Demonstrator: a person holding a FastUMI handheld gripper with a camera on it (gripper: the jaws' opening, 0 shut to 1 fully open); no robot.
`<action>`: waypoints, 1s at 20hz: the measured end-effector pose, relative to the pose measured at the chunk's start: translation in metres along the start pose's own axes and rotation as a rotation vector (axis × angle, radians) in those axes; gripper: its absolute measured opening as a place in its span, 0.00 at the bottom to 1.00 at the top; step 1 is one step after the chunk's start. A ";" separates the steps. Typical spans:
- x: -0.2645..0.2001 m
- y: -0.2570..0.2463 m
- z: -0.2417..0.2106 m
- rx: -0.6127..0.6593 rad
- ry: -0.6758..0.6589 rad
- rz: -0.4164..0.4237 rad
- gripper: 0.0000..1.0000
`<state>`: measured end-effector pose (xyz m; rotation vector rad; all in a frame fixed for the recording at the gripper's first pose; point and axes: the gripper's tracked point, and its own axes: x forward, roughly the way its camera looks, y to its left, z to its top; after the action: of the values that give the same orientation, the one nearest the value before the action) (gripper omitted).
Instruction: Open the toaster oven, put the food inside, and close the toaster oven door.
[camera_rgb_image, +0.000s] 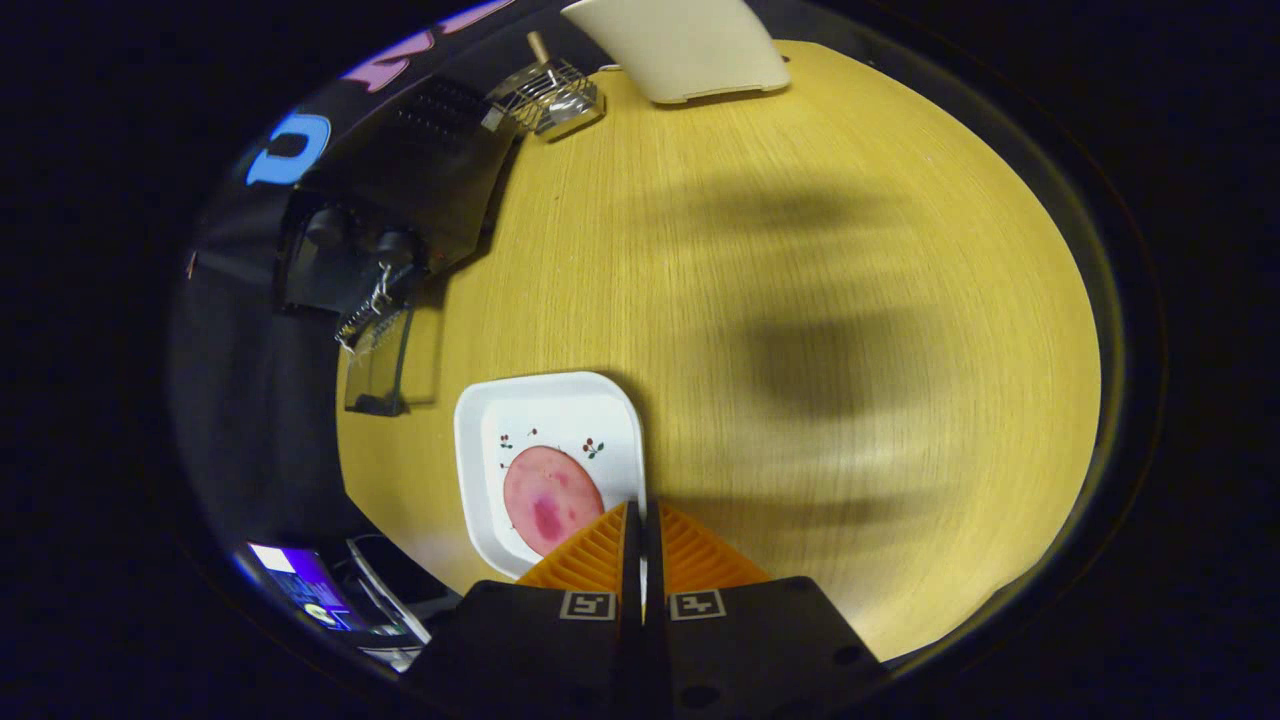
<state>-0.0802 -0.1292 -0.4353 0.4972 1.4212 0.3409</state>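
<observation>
Claw (640, 515) pressed together, pinching rim of white plate (480, 470) between my fingers. Pink food slice (550, 497) lies on plate, just beside fingers. Toaster oven (400, 200) well apart across wooden table (800, 300), door looks open. Step: carrying food. Next: lift level, swing plate toward oven mouth, avoid tipping.
</observation>
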 end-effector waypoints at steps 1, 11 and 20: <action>-0.002 0.001 0.001 0.033 -0.017 0.026 0.05; -0.028 0.055 -0.011 0.250 -0.133 0.178 0.05; -0.028 0.149 -0.029 0.389 -0.222 0.208 0.05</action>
<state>-0.1025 -0.0123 -0.3362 0.9750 1.2230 0.1668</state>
